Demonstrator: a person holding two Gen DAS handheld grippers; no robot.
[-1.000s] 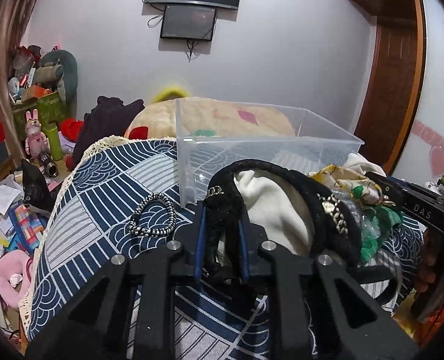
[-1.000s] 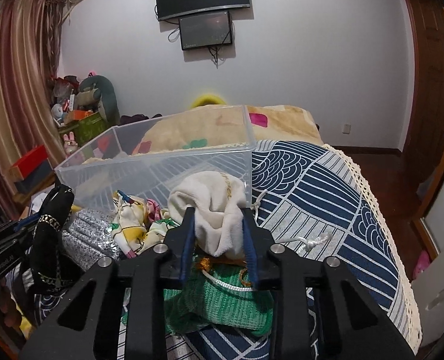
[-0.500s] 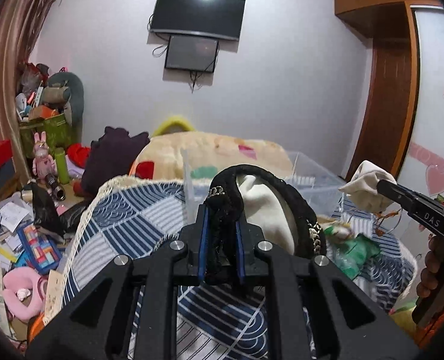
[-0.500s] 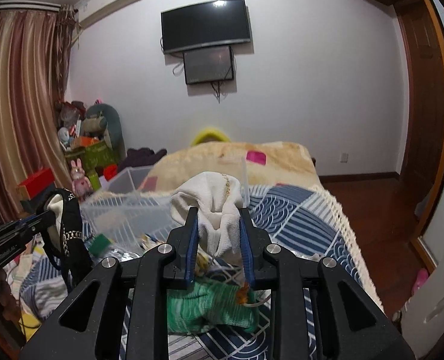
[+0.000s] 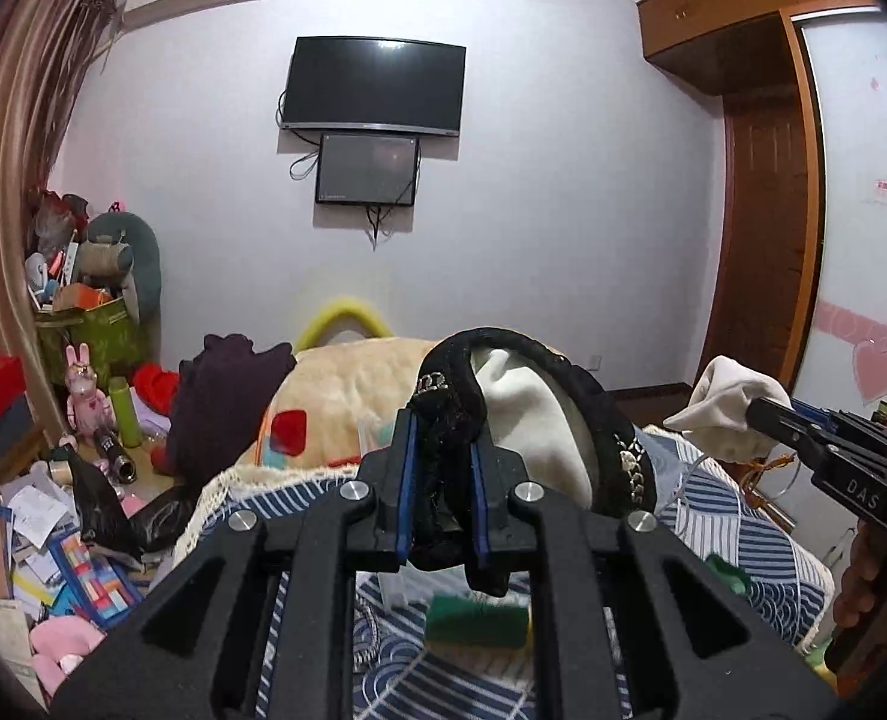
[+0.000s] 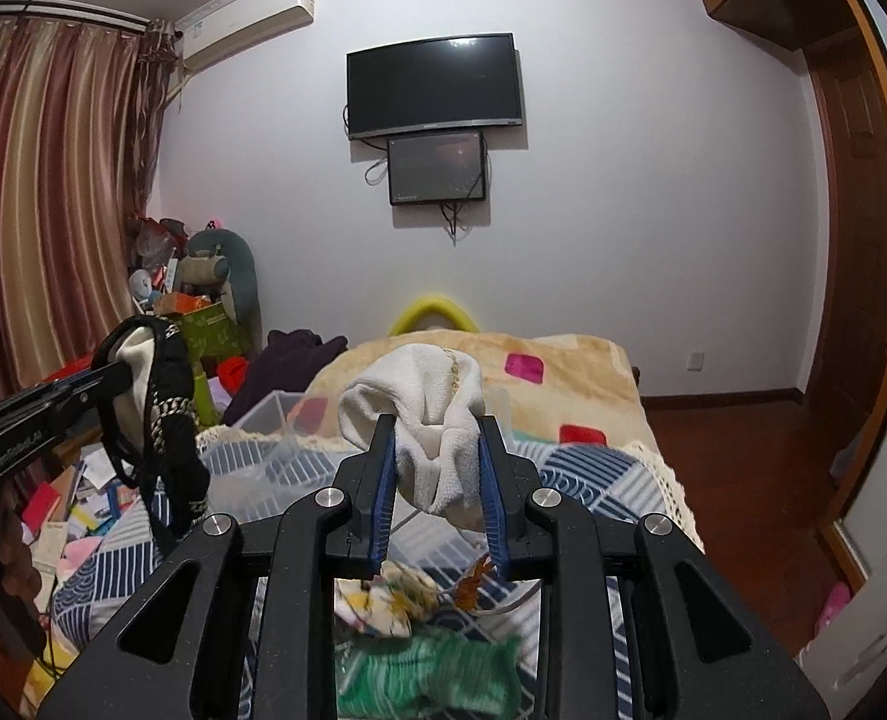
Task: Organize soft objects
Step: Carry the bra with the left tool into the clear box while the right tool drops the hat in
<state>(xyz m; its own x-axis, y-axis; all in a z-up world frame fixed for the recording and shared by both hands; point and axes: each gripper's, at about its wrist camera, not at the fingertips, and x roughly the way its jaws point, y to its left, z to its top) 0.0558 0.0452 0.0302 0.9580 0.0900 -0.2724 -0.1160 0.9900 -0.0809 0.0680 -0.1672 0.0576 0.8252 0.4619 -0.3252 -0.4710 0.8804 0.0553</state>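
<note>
My left gripper (image 5: 442,495) is shut on a black bag with chain trim and a cream lining (image 5: 539,420), held high above the bed. It also shows in the right wrist view (image 6: 155,396) at the left. My right gripper (image 6: 437,498) is shut on a white cloth (image 6: 425,408), also lifted; it shows in the left wrist view (image 5: 725,414) at the right. A clear plastic bin (image 6: 263,450) sits on the bed below. A green knitted item (image 6: 425,666) and a flowered cloth (image 6: 383,600) lie on the blue patterned bedspread (image 6: 593,468).
A beige blanket (image 6: 563,372) covers the far end of the bed, with a dark purple garment (image 5: 221,396) at its left. Toys, boxes and papers (image 5: 53,516) clutter the floor on the left. A door (image 5: 761,240) stands at right.
Both grippers have risen from the pile on the bed, carrying the black bag and the white cloth up. The bin and bedspread now sit lower in both views.
</note>
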